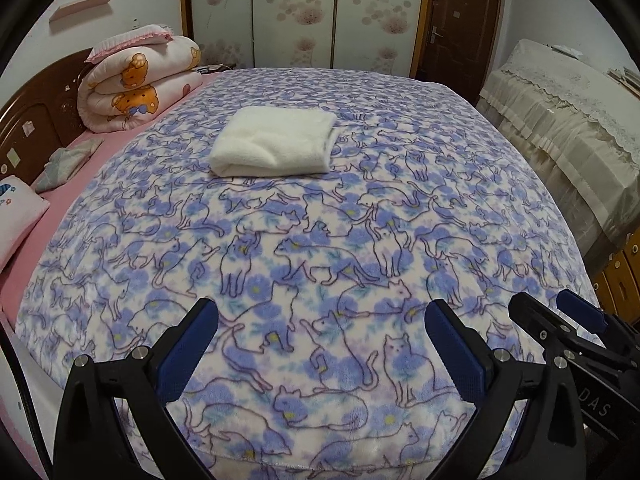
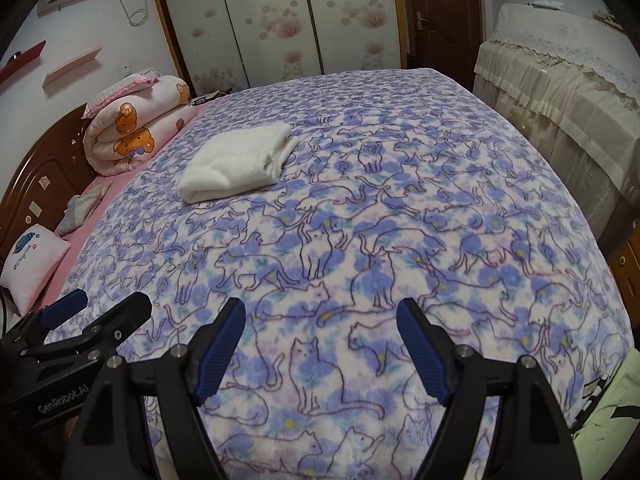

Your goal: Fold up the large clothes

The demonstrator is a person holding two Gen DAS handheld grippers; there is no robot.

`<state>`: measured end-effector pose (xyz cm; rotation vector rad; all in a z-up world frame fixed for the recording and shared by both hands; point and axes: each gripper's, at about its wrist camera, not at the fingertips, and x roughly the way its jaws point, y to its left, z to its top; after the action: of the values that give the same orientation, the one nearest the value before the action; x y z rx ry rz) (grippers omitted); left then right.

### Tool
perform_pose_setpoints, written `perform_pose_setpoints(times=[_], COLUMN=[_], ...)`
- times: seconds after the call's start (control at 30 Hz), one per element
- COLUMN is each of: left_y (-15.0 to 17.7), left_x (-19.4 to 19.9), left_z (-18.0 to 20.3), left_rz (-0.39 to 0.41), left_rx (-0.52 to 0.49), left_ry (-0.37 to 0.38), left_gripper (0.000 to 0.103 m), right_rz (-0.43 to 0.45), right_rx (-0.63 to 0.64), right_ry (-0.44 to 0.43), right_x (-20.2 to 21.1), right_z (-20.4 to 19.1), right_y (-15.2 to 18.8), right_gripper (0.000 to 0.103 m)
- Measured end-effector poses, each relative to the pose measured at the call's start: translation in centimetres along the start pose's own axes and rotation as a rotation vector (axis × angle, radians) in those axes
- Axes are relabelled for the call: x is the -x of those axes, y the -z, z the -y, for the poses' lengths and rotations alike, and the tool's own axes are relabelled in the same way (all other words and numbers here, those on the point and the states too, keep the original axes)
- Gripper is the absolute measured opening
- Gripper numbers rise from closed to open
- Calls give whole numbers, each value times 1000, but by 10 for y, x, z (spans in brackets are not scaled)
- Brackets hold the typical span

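One folded white garment (image 1: 274, 145) lies on the bed, and it is the only piece of clothing out on the cat-print blanket (image 1: 320, 248). It sits toward the far left part of the blanket, thick and squared off, with its rolled fold facing the cameras. One blanket, purple and white, covers most of the bed. Beyond it, at the headboard (image 1: 28, 120), there is one rolled pink quilt (image 1: 136, 84) with orange bears, and one small pink pillow (image 1: 18, 216) near the left edge.

Two grippers are in play, side by side above the near edge of the blanket. The left gripper (image 1: 320, 344) has its jaws spread wide, blue pads facing each other, nothing between them but blanket below. The right gripper (image 2: 320, 344) is just as wide apart and also carries nothing. Each shows up in the other's view: the right gripper pokes in at the right of the left wrist view, the left gripper at the left of the right wrist view. Both are well apart from the white garment.

One lace-covered cabinet (image 2: 560, 80) stands to the right of the bed, and one brown door (image 1: 460, 20) is at the back.
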<state>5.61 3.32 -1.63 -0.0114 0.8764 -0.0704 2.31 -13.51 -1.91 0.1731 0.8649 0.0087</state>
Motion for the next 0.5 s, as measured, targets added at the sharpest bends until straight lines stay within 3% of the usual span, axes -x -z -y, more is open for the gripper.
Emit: perform_pose_setpoints(times=[0.23, 0.5], left_y=[10, 13], left_x=[8, 12], left_z=[3, -2], left_rz=[19, -2], left_rx=[-6, 36], left_ry=[-36, -11], left_gripper=[102, 102], right_rz=[18, 31], right_rx=[11, 11], right_ry=[-19, -21], right_x=[13, 19], right_z=[-3, -5], right_y=[11, 13], right_gripper=[79, 79])
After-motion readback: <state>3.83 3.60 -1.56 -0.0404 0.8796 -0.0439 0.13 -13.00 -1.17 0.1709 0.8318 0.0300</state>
